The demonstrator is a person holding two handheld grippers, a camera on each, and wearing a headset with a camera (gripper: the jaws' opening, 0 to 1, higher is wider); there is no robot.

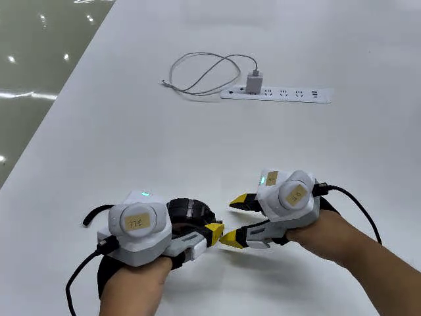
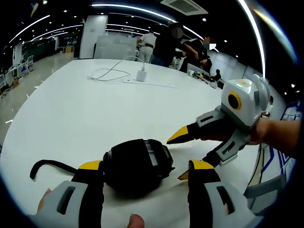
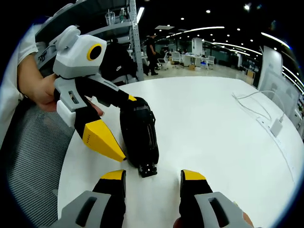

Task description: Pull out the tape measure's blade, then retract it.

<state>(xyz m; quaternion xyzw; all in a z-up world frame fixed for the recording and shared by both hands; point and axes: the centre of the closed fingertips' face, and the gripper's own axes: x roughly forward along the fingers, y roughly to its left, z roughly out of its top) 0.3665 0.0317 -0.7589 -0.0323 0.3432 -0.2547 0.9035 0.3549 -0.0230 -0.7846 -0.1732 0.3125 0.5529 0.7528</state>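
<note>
A black tape measure [image 1: 189, 212] lies on the white table [image 1: 197, 145], and my left gripper [image 1: 204, 217] is shut on its body, one yellow-tipped jaw on each side. The left gripper view shows the case [image 2: 137, 166] between the fingertips [image 2: 90, 165], with its black strap [image 2: 47, 166] trailing left. My right gripper [image 1: 233, 220] is open and points at the tape measure from the right. In the right gripper view the blade's hook end [image 3: 147, 169] sits just ahead of the open right gripper [image 3: 153, 175]. No blade is drawn out.
A white power strip [image 1: 276, 93] with a plugged charger [image 1: 254, 83] and a looped cable [image 1: 197, 72] lies at the far middle of the table. The table's edge runs along the left, with shiny floor [image 1: 33, 59] beyond. Several people [image 2: 166, 45] stand past the far end.
</note>
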